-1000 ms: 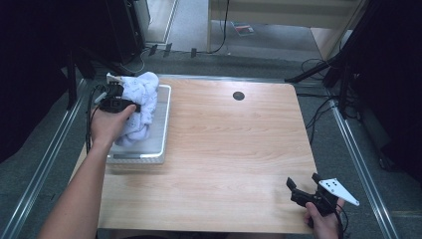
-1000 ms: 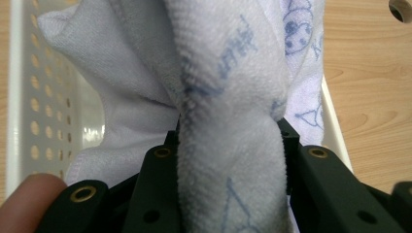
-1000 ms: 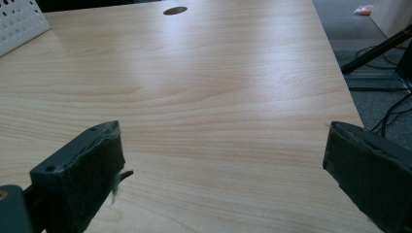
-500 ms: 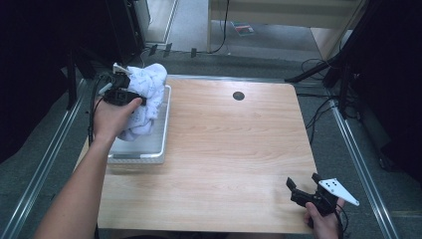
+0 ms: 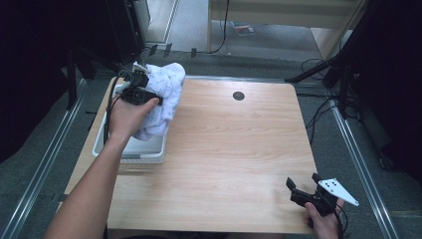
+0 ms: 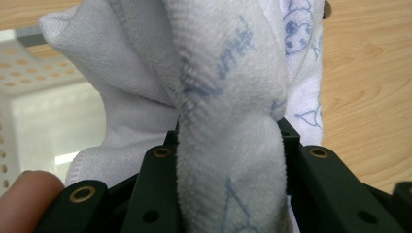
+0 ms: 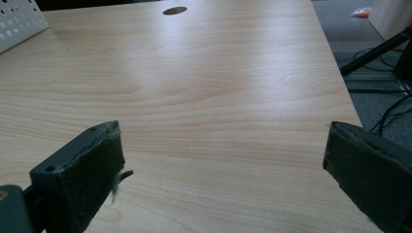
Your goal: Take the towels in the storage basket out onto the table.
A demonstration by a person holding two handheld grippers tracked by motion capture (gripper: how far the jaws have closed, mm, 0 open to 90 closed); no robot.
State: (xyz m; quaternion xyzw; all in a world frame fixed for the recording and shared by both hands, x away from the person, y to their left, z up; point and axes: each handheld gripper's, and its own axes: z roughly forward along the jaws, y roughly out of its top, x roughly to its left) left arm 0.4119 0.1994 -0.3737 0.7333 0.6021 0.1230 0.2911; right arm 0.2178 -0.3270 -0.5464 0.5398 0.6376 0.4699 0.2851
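Observation:
A white towel [image 5: 161, 102] with blue printed figures hangs lifted above a white perforated basket [image 5: 130, 149] at the table's left edge. My left gripper [image 5: 142, 84] is shut on the towel [image 6: 233, 145], whose bunched fold fills the space between the jaws. The towel's lower end still reaches into the basket [image 6: 43, 92]. Near the table's front right corner my right gripper [image 5: 303, 186] is held open just above the wood, and nothing lies between its fingers [image 7: 82, 170].
The wooden table [image 5: 234, 149] has a round cable hole [image 5: 238, 95] near its far edge. A corner of the basket [image 7: 17, 22] stands at the far left. Cables and metal rails run along the floor on both sides.
My left gripper has risen and moved toward the far edge, drawing the towel up out of the basket. The right gripper has stayed in place.

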